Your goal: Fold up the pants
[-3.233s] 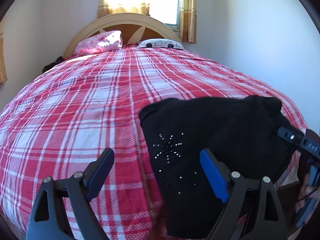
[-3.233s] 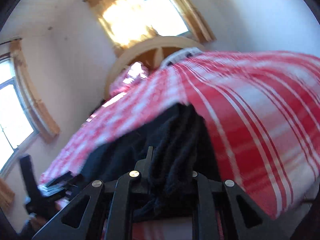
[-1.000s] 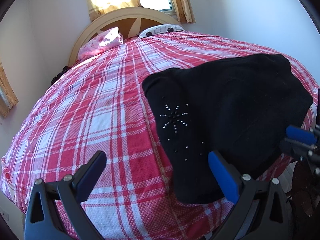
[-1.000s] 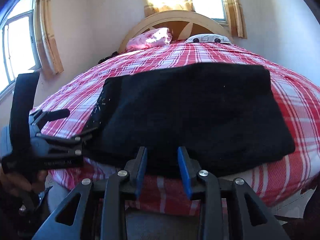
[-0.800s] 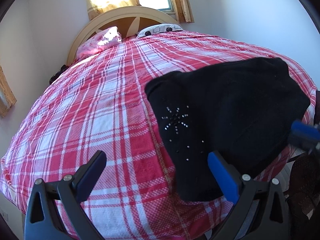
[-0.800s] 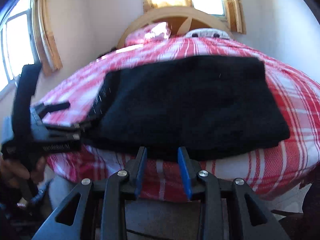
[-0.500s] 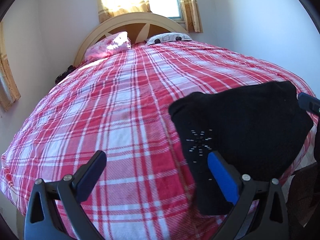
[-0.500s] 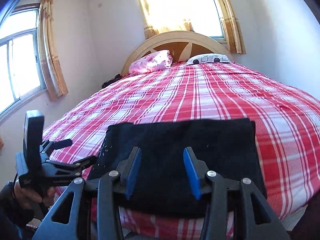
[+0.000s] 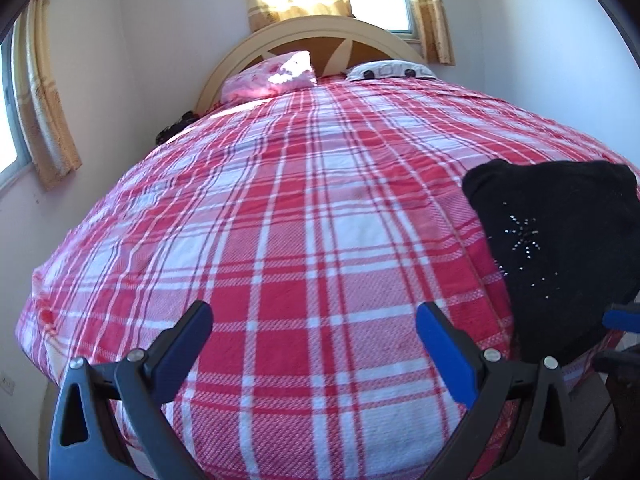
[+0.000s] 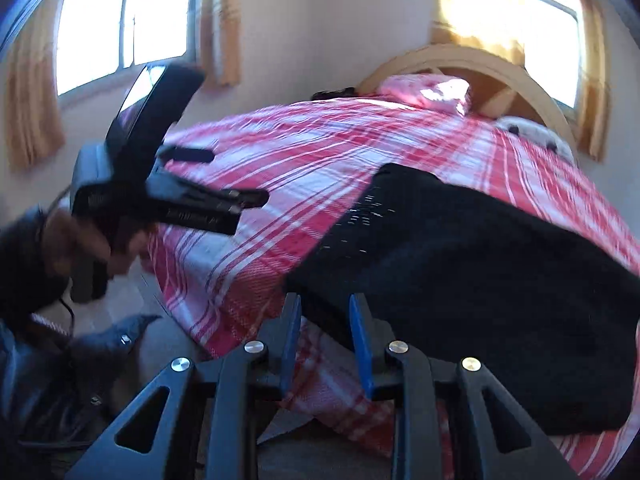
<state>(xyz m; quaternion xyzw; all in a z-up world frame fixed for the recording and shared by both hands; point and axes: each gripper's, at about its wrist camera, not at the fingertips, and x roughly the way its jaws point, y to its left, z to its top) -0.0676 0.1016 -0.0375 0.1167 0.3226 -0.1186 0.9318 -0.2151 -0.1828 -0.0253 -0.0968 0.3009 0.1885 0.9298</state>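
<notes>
The folded black pants [image 9: 560, 248], with a rhinestone star on them, lie on the red plaid bed [image 9: 300, 220] near its foot edge, at the right of the left wrist view. My left gripper [image 9: 312, 320] stands wide open over bare bedspread, left of the pants, holding nothing. In the right wrist view the pants [image 10: 480, 260] fill the right side. My right gripper [image 10: 325, 312] is at their near corner by the bed's edge. Its jaws are closing and narrow, and the blue pads do not press on the fabric. The left gripper [image 10: 236, 178] shows there too, blurred, above the bed's left part.
A pink pillow [image 9: 272, 76] and a white one [image 9: 388, 69] lie by the rounded headboard [image 9: 320, 32]. Curtained windows are behind the bed and on the left wall [image 10: 124, 20]. A person's hand [image 10: 84, 240] holds the left gripper. Dark cloth [image 10: 80, 380] lies on the floor.
The left gripper has swung left, so the pants now sit at the right edge of its view. The right gripper has rolled and shifted toward the pants' left corner, and its jaws have narrowed.
</notes>
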